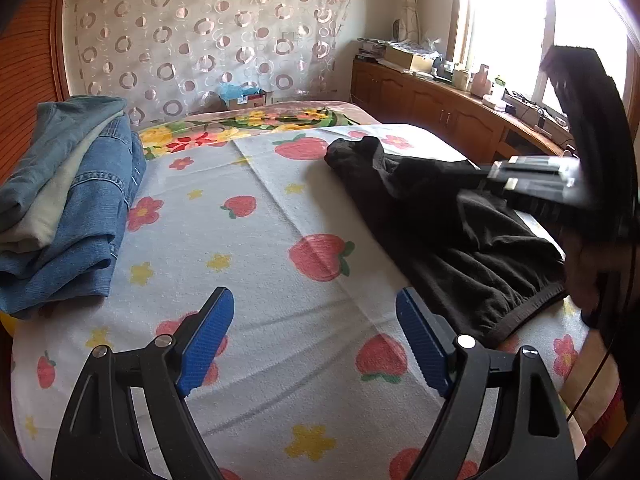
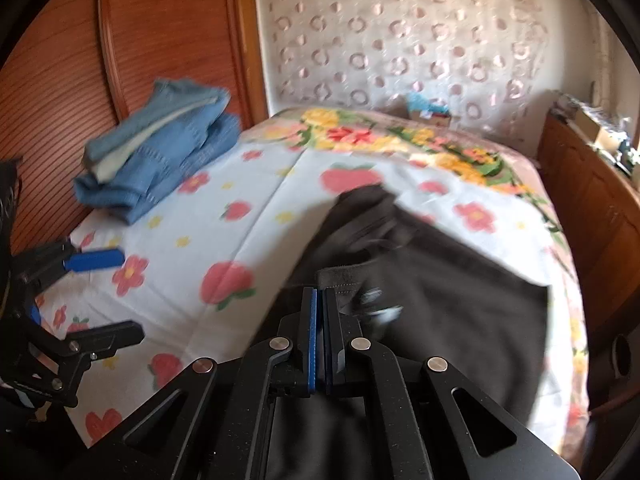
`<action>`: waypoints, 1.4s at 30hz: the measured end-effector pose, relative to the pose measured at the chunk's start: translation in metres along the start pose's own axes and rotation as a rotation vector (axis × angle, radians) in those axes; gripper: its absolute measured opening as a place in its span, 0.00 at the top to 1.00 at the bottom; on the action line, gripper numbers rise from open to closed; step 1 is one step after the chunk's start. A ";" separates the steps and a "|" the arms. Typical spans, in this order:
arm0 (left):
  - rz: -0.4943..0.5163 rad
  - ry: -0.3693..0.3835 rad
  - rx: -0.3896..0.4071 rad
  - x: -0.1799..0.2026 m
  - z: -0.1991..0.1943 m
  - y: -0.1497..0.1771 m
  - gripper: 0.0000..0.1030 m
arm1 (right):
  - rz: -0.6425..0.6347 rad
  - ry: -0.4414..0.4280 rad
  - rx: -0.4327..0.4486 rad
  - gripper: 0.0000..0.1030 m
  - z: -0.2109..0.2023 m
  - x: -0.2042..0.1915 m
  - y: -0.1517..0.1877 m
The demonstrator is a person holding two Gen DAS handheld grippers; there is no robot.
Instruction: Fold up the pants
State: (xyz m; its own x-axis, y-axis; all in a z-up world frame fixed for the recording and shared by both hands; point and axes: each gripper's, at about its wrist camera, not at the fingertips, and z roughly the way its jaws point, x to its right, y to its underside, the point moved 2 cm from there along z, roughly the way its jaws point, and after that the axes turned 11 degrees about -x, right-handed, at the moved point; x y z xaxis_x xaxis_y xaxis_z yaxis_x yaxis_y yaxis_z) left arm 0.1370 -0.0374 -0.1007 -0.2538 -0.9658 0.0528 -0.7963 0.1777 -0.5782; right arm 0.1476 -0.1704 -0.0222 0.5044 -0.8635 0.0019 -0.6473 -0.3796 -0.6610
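Black pants [image 1: 460,236] lie crumpled on the right side of the strawberry-print bed cover [image 1: 256,240]; they also show in the right wrist view [image 2: 452,300]. My left gripper [image 1: 316,340] is open and empty, low over the cover, just left of the pants' waistband. My right gripper [image 2: 320,300] is shut on a fold of the black pants and holds it a little above the bed. It shows from the side in the left wrist view [image 1: 504,180]. The left gripper shows at the left edge of the right wrist view [image 2: 100,296].
A stack of folded blue jeans [image 1: 68,208] sits at the bed's left side by a wooden slatted wall [image 2: 60,100]. A wooden cabinet with clutter [image 1: 448,96] runs under the window at right. A floral blanket [image 1: 248,128] covers the far end.
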 end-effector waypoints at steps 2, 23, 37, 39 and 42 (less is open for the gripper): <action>0.002 0.003 0.000 0.001 0.000 0.000 0.18 | 0.025 0.027 0.014 0.98 -0.010 0.016 0.000; 0.030 0.008 -0.019 0.016 0.007 0.000 0.18 | 0.297 0.208 -0.029 0.86 0.004 0.110 -0.017; 0.045 0.016 -0.057 0.025 0.026 0.003 0.18 | 0.244 0.164 -0.139 0.75 0.027 0.117 -0.020; 0.044 0.017 -0.065 0.025 0.029 0.004 0.18 | 0.227 0.168 -0.139 0.91 0.029 0.119 -0.022; 0.043 0.019 -0.074 0.024 0.032 0.005 0.18 | 0.217 0.203 -0.105 0.98 0.019 0.122 -0.026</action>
State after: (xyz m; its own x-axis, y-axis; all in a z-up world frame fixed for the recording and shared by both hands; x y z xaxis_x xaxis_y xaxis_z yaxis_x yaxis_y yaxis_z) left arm 0.1443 -0.0655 -0.1288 -0.2980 -0.9535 0.0448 -0.8226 0.2327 -0.5187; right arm 0.2369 -0.2601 -0.0187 0.2304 -0.9727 0.0266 -0.7878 -0.2025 -0.5817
